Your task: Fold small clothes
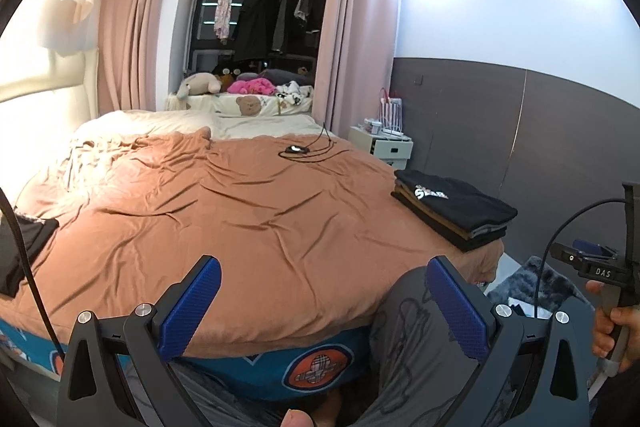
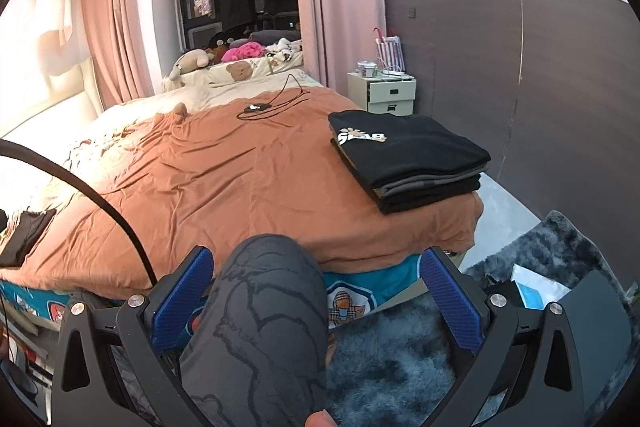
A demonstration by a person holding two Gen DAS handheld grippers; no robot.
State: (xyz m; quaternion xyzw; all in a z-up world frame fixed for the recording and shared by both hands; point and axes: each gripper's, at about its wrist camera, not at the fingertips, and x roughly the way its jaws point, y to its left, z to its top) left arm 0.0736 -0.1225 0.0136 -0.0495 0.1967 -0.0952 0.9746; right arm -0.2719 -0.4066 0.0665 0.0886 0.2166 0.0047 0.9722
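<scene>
A stack of folded dark clothes, with a black printed top uppermost, sits on the right corner of the brown bed cover. An unfolded dark garment lies at the bed's left edge, partly cut off. My left gripper hangs open and empty over the bed's near edge. My right gripper is also open and empty, held low before the bed. A person's knee in grey patterned trousers fills the space between its blue pads.
A black cable with a small device lies on the far part of the bed. A white nightstand stands by the dark wall. A shaggy grey rug covers the floor at right. A hand grips a handle.
</scene>
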